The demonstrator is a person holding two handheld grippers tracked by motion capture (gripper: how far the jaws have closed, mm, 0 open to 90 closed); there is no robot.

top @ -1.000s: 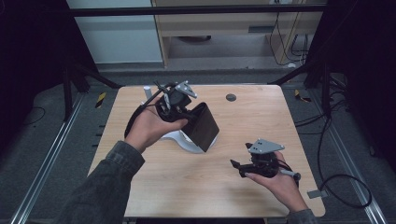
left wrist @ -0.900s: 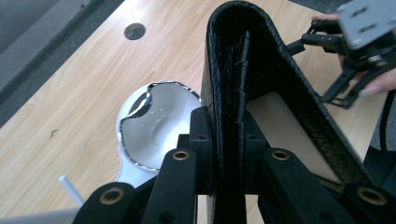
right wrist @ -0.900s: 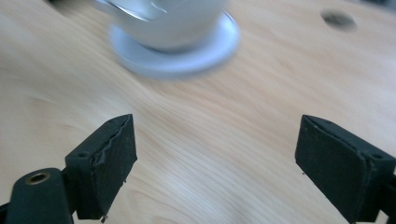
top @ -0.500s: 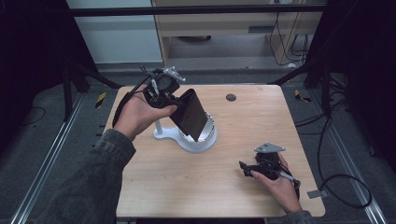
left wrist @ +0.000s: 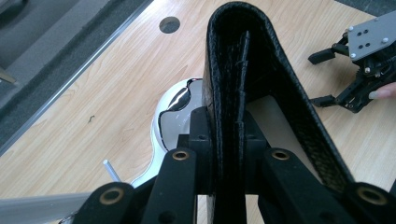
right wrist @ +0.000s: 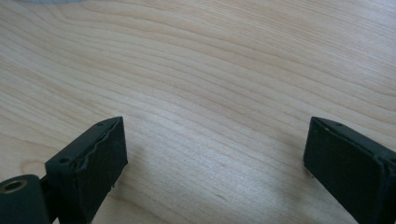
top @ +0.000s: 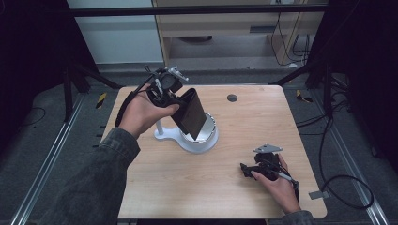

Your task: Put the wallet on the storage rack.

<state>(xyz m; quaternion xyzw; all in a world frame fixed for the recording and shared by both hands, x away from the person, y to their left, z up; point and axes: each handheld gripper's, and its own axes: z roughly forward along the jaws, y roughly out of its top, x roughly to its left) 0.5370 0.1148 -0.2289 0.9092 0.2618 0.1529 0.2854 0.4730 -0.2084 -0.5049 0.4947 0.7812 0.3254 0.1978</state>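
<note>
The left gripper (top: 176, 96) holds a black wallet (top: 190, 115), fingers (left wrist: 201, 140) clamped on one flap, tilted above the white stand (top: 197, 138), hiding part of it. The right gripper (top: 248, 171) rests low over the surface (top: 187, 187), fingers (right wrist: 100, 154) wide apart, having just opened, nothing between them.

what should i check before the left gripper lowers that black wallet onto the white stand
1. Grip: left gripper jaws clamp one flap of the black wallet: ok.
2. Wallet position: held over the white stand dish: ok.
3. Wallet closed: it hangs partly open in the left gripper view: not ok.
4. Right gripper out of the way: it rests low on the table, apart from the stand, jaws just opened wide, nothing between them: ok.
5. Wallet touching the dish: cannot tell.
</note>
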